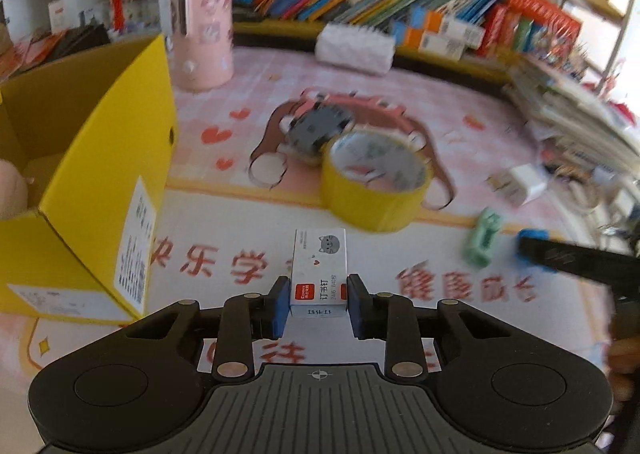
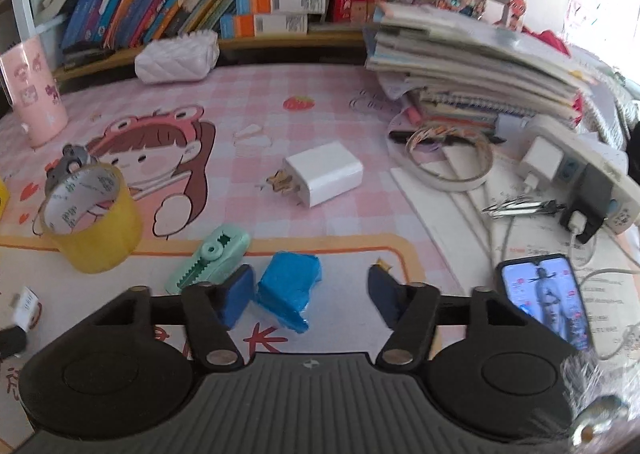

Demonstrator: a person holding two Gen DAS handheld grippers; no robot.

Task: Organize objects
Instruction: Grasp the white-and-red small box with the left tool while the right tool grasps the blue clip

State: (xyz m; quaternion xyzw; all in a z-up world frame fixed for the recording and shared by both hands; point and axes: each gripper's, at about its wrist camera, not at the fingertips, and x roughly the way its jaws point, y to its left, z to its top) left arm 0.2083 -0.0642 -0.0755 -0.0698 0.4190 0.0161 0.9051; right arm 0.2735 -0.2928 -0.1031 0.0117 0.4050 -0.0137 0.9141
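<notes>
One pink plush (image 1: 12, 190) inside open yellow box (image 1: 104, 190).

In the left wrist view the staple box (image 1: 319, 272) sits between the left gripper's (image 1: 319, 304) fingers, with the open carton (image 1: 100, 182) to its left and the tape roll (image 1: 376, 180) beyond it, a round gadget (image 1: 320, 130) just behind the roll and seemingly touching it. In the right wrist view a wrapped block (image 2: 289, 290) lies between the right gripper's (image 2: 312, 290) spread fingers, nearer the left one, the toothed clip (image 2: 210, 260) just left of it. The charger (image 2: 326, 172) lies farther back on the desk mat (image 2: 320, 94), the phone (image 2: 546, 300) at right before the power strip (image 2: 580, 170).
</notes>
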